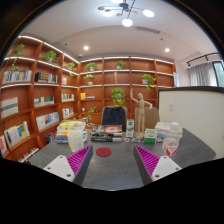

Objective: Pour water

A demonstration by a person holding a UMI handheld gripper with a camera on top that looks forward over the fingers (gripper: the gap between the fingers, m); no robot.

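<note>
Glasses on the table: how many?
1 that I can make out: a clear glass just beyond the right finger of the open gripper, on the table. The clutter behind could hide more.

One grey table (115, 165) stood ahead, bearing one flat round red coaster (103, 152) and one clear stemmed glass (170, 147). One dark office chair (114, 117) sat behind it. Two magenta finger pads (77, 159) showed.

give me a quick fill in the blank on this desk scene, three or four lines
The gripper has its jaws ____, gripping nothing.
On the grey table, the round coaster between the jaws is coloured ____.
The wall to one side is lined with ____ holding books.
A glass stands ____ on the table.

Missing words: open; red; shelves; upright
</note>
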